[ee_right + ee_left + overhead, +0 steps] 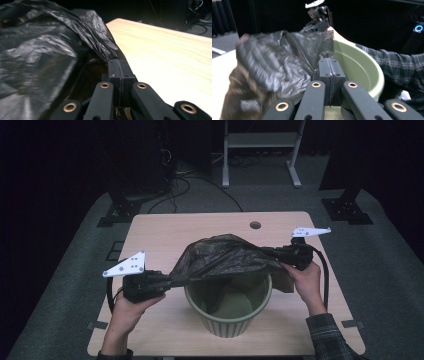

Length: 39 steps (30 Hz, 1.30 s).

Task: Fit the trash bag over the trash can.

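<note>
A crumpled black plastic bag [225, 257] is stretched above the mouth of a ribbed green bin [227, 317] that stands on the wooden table [165, 227]. My left gripper [170, 279] is shut on the bag's left edge, level with the bin's rim. My right gripper [272, 256] is shut on the bag's right edge. In the left gripper view the closed jaws [329, 61] pinch a fold of the bag [274, 62] beside the bin [362, 67], with the right gripper [318, 21] beyond. In the right gripper view the closed jaws [117, 62] pinch the bag [45, 42].
The table has a round cable hole [255, 225] near its far edge. A small tan block [286, 282] lies behind the bin at the right. On the floor beyond are a white frame [260, 150], loose cables [185, 180] and black stand feet [347, 210].
</note>
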### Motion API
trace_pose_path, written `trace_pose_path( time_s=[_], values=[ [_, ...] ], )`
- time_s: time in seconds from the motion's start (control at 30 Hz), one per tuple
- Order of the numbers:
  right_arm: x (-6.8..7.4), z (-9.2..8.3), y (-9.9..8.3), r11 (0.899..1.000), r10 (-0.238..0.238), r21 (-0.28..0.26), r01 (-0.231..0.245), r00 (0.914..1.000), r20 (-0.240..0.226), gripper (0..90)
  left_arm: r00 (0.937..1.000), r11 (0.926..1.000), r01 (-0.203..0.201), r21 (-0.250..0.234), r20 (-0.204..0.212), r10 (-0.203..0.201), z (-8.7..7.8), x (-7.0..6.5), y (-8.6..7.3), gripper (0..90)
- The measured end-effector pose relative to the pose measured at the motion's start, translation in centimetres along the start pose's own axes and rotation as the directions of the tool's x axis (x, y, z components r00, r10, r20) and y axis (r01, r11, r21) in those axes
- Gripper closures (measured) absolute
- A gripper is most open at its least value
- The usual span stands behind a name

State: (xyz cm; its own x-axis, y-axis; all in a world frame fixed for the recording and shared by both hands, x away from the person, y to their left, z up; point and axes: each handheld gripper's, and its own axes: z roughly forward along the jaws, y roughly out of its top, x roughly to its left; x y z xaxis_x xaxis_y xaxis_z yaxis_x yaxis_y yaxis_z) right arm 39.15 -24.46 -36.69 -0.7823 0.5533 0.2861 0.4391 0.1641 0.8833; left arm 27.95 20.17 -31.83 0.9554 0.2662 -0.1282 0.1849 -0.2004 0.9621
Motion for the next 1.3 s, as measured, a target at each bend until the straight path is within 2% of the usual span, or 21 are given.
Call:
trace_pose_path(
  time_s=[0.13, 0.3, 0.43, 0.53, 0.7, 0.8, 0.83, 0.87, 0.93, 1.07, 1.2, 1.3],
  values=[
    [-0.3, 0.3, -0.4, 1.000, 0.005, 0.015, -0.006, 1.0000, 0.004, 90.0, 0.9988, 0.9997, 0.024, -0.003, 0.042, -0.024, -0.8, -1.0, -1.4, 89.7],
    [-0.5, 0.6, -0.8, 1.000, 0.018, 0.022, -0.018, 0.9998, 0.003, 90.0, 0.9969, 0.9987, 0.050, -0.004, 0.061, -0.050, -2.0, -2.0, -2.9, 89.7],
    [-0.1, 0.3, -0.7, 1.000, 0.011, 0.011, -0.011, 0.9999, -0.007, 90.0, 0.9953, 0.9982, 0.057, -0.016, 0.079, -0.056, -3.0, -3.0, -3.5, 89.7],
    [0.4, -0.2, -0.6, 1.000, 0.001, 0.009, -0.001, 0.9999, -0.012, 90.0, 0.9950, 0.9985, 0.055, -0.008, 0.085, -0.054, -3.4, -4.0, -3.9, 89.7],
    [1.5, -1.0, -0.8, 1.000, -0.023, 0.007, 0.023, 0.9997, -0.012, 90.0, 0.9930, 0.9983, 0.058, 0.005, 0.103, -0.058, -3.2, -5.8, -4.9, 89.7],
    [2.1, -1.4, -1.0, 0.999, -0.040, 0.015, 0.041, 0.9992, -0.008, 89.9, 0.9946, 0.9982, 0.056, 0.022, 0.086, -0.058, -2.8, -6.5, -5.4, 89.7],
    [2.3, -1.5, -1.0, 0.999, -0.040, 0.015, 0.040, 0.9992, -0.008, 86.4, 0.9951, 0.9981, 0.057, 0.024, 0.079, -0.058, -2.7, -6.5, -5.4, 89.7],
    [2.3, -1.7, -1.0, 0.999, -0.040, 0.009, 0.040, 0.9992, -0.002, 77.8, 0.9960, 0.9984, 0.052, 0.024, 0.072, -0.053, -2.6, -6.4, -5.3, 89.7],
    [2.3, -2.5, -0.8, 1.000, -0.027, -0.014, 0.027, 0.9996, 0.011, 70.1, 0.9975, 0.9987, 0.046, 0.022, 0.053, -0.047, -2.6, -6.4, -5.2, 89.7],
    [2.9, -5.9, -0.6, 0.996, -0.029, -0.085, 0.030, 0.9995, 0.008, 65.6, 0.9982, 0.9990, 0.043, 0.013, 0.040, -0.043, -2.4, -6.3, -5.0, 89.7],
    [4.1, -8.8, -1.2, 0.992, -0.036, -0.119, 0.029, 0.9975, -0.061, 59.3, 0.9985, 0.9989, 0.043, 0.018, 0.034, -0.044, -2.0, -6.3, -5.1, 89.7],
    [5.4, -9.8, -2.3, 0.991, -0.054, -0.125, 0.039, 0.9919, -0.115, 52.4, 0.9985, 0.9989, 0.042, 0.022, 0.035, -0.043, -1.8, -6.4, -5.1, 89.6]
  ],
)
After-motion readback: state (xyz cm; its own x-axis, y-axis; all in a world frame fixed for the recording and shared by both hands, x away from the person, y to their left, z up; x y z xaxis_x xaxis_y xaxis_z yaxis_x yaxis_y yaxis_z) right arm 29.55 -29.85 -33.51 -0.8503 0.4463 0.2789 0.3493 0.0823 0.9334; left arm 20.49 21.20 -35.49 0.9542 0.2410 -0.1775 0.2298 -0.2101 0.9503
